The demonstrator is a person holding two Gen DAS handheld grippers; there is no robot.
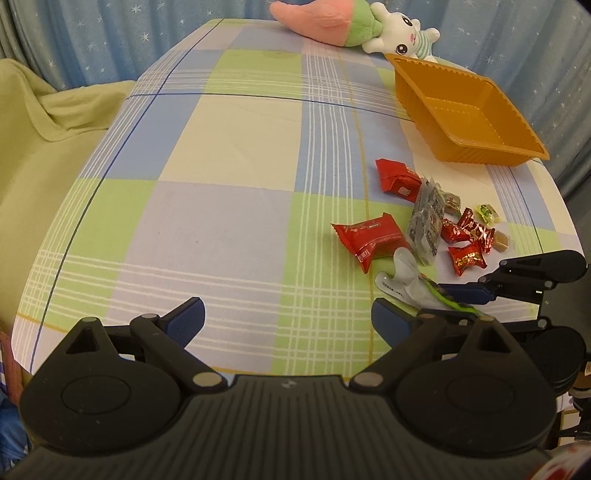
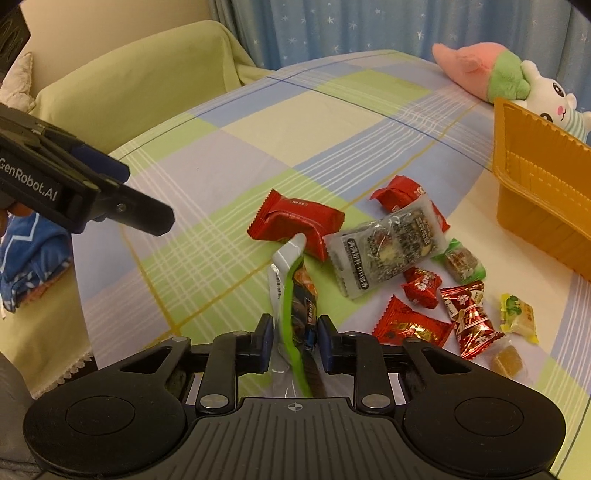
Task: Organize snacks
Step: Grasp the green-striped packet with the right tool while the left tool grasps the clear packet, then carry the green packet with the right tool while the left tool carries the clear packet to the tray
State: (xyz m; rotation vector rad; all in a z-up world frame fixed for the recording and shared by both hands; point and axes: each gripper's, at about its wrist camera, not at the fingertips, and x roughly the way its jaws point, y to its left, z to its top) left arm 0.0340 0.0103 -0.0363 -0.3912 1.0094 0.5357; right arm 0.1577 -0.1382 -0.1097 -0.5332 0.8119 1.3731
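My right tongs (image 2: 293, 330) are pinching a white-and-green snack packet (image 2: 286, 280). Its lower end runs between the pads and under the tool body, so that end is hidden. Print on the packet is too blurred to read. In the left wrist view the same packet (image 1: 406, 282) is partly covered by the fingers of the right tongs (image 1: 467, 295).

My left tongs (image 1: 288, 317) are spread wide above the checked cloth, nothing between them. In the right wrist view they (image 2: 122, 192) enter from the left edge, cut off by the frame.

Orange tray (image 1: 465, 110): sits at the far right of the table (image 1: 229, 155), apart from the snack pile. In the left view its visible inside holds nothing. In the right view the tray (image 2: 543, 184) is cut by the frame edge and only its outer walls show.

Snack pile lies loose on the cloth between the tray and the right tongs: a red pouch (image 2: 297, 221), a second red pouch (image 2: 399, 192) partly under a clear sesame bar wrapper (image 2: 388, 247), and small red candies (image 2: 421, 286); one piece at the right (image 2: 508, 360) is hard to identify.

A plush toy (image 1: 399, 35) lies just behind the tray, its top cut off.
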